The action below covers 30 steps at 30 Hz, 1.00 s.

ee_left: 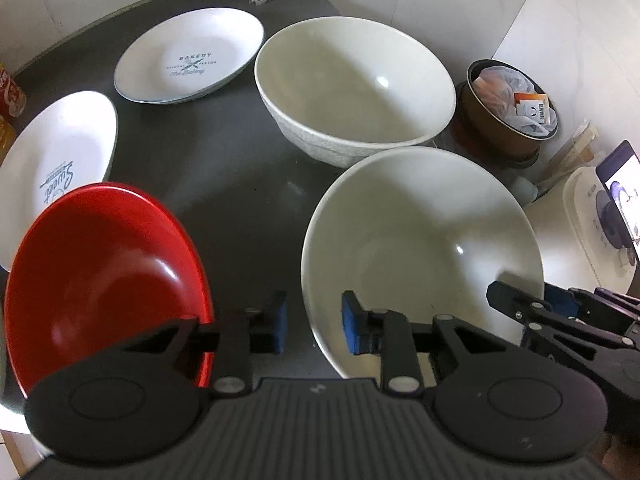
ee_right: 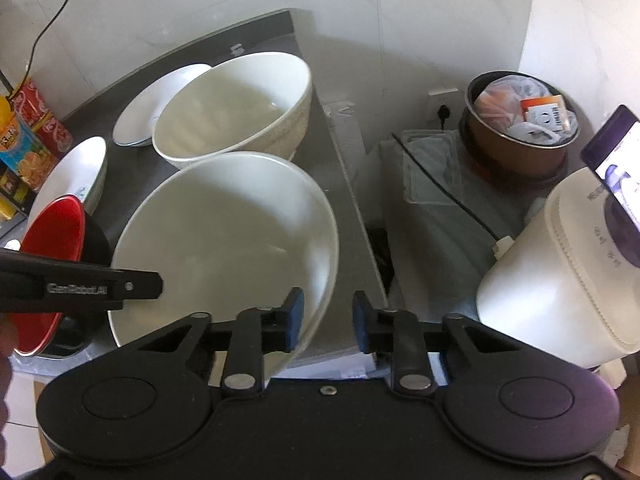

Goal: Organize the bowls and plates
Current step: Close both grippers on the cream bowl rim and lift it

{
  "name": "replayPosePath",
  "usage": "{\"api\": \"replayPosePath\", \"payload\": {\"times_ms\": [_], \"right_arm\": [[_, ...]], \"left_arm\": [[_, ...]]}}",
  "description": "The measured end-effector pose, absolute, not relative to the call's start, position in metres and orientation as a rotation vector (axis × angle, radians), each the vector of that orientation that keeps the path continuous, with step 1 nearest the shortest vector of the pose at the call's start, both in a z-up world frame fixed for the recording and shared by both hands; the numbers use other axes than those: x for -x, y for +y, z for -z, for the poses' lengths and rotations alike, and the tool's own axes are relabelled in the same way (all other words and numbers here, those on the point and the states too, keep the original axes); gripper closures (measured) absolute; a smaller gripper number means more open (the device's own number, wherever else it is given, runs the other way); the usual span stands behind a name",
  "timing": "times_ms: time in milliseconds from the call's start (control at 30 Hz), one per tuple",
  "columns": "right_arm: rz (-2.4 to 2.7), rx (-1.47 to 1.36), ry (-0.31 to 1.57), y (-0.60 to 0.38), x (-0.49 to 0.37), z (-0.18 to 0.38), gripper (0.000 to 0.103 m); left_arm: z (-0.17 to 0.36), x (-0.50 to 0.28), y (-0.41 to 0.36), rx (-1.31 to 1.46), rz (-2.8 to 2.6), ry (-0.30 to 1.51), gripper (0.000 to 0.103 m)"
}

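Sorting hardly begun: every dish sits single on the dark bench (ee_left: 240, 208), nothing stacked.

Both white bowls, the near one (ee_left: 420, 256) and the far speckled one (ee_left: 354, 84), are empty, as are the red bowl (ee_left: 104, 280), the "Bakery" plate (ee_left: 190, 60) and the "Sweet" plate (ee_left: 56, 160). Off the bench, a brown pot (ee_left: 510, 116) holds plastic bags and a small carton. The left gripper (ee_left: 314, 326) is released over bare bench between the red and near white bowls; the right gripper (ee_right: 328, 322) is released too, straddling the near white bowl's rim, not clenched.
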State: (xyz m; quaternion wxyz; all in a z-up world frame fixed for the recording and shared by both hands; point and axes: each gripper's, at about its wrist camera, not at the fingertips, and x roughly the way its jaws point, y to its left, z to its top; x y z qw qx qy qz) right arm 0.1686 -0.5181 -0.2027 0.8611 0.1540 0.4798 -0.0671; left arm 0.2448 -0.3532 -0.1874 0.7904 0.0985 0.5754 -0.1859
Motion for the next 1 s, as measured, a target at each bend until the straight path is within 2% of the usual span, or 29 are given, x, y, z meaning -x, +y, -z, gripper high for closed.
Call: {"api": "replayPosePath", "payload": {"times_ms": [67, 167, 433, 1000], "right_arm": [[0.13, -0.319, 1.005, -0.515, -0.17, 0.203, 0.088], [0.137, -0.297, 0.998, -0.513, -0.171, 0.203, 0.089], [0.11, -0.266, 0.954, -0.512, -0.165, 0.191, 0.089], [0.066, -0.253, 0.846, -0.491, -0.156, 0.133, 0.089]], "left_arm": [[0.19, -0.247, -0.352, -0.187, 0.403, 1.243, 0.089], [0.192, -0.247, -0.35, -0.189, 0.388, 1.234, 0.095], [0.18, -0.244, -0.346, -0.171, 0.385, 1.212, 0.096], [0.112, -0.232, -0.305, -0.053, 0.373, 1.108, 0.096]]}}
